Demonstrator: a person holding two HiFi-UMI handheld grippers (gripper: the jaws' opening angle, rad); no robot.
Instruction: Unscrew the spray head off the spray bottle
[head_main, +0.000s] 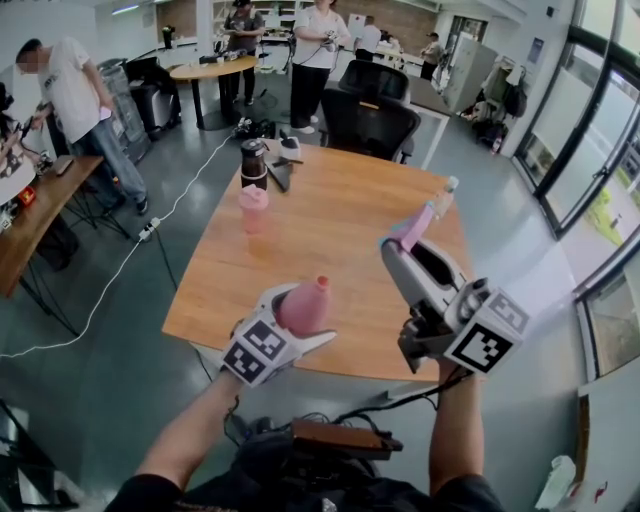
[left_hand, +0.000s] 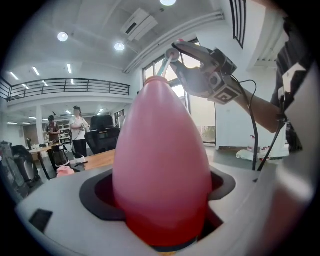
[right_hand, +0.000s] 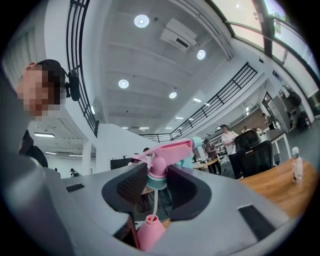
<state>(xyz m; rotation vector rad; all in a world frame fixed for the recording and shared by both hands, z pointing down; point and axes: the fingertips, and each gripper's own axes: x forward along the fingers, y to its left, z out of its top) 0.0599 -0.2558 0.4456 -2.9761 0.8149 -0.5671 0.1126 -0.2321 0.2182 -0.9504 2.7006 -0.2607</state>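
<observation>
My left gripper (head_main: 297, 325) is shut on the pink spray bottle (head_main: 304, 304), which stands upright between its jaws and fills the left gripper view (left_hand: 160, 160). The pink and teal spray head (head_main: 428, 212) is off the bottle's neck, and my right gripper (head_main: 408, 246) is shut on its collar, up and to the right of the bottle. In the right gripper view the spray head (right_hand: 165, 156) sits between the dark pads (right_hand: 131, 186). Its thin dip tube (right_hand: 154, 201) hangs down toward the bottle's open neck (right_hand: 150, 231).
Both grippers hover over the near edge of a wooden table (head_main: 340, 230). A pink cup (head_main: 252, 206) and a dark bottle (head_main: 254, 163) stand at its far left. A black office chair (head_main: 370, 112) is behind the table. Several people stand farther back.
</observation>
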